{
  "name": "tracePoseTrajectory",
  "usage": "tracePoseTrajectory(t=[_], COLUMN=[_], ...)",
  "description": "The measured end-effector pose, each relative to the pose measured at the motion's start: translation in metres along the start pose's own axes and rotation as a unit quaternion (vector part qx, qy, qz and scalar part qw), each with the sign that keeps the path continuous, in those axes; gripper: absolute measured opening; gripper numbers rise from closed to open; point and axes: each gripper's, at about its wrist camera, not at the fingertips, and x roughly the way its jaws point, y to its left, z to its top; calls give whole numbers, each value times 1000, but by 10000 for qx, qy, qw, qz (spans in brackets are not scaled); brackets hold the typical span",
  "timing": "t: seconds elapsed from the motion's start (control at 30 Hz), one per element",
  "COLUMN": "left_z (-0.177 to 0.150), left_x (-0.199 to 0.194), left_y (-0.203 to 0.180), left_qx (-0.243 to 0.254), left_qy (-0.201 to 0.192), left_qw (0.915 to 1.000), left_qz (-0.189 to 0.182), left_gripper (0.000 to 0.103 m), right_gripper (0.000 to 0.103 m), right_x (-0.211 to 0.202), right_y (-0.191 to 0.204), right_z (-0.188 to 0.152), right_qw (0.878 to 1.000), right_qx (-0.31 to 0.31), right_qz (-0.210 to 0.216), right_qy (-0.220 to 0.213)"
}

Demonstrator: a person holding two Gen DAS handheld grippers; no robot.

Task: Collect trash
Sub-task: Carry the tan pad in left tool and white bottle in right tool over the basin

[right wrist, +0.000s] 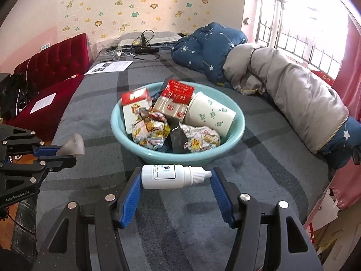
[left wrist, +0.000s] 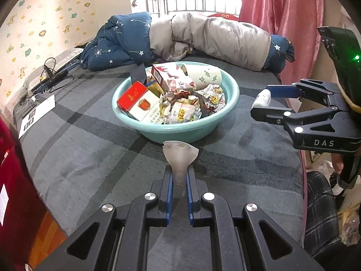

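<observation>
Trash was mostly collected already: the green basin sat in the middle of the bed and was piled with red-and-white cartons, crumpled foil wrappers and a paper cup lying on its side.

We had two pieces left in hand, both short of the basin:
- Left tool was pinched nearly closed on a small translucent plastic scrap. The scrap stuck out past the fingertips, just in front of the basin's near rim in the left wrist view.
- Right tool stood at a medium width, clamping a white dropper bottle lengthwise, bottle base on one pad and cap tip on the other. The bottle hung just short of the near rim in the right wrist view.

From the left wrist view we also saw the right tool off to the basin's right side, bottle between its fingers, above the bed and not over the basin.

Our read: both pickups were done, both drops were pending. Each tool needed to go forward over the rim and open.

Bed surface around the basin showed no other loose litter that we could make out. The papers, cables and devices by the pillow and the rolled quilt by the window did not look like trash to us. We could not tell whether anything lay on the floor beyond the bed.
</observation>
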Motion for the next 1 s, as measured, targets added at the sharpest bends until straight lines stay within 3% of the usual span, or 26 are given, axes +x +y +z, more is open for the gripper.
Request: tracePoseTrajectory(t=[1.0], left_z=[62], left_x=[16], left_y=[23], left_qx=[-28], left_qy=[-384], left_qw=[9992], left_qz=[-62], left_gripper=[11], right_gripper=[64], right_x=[6], right_y=[-17], right_z=[60], right_qw=[9988], right_qx=[-54], right_qz=[-68], right_qy=[-480])
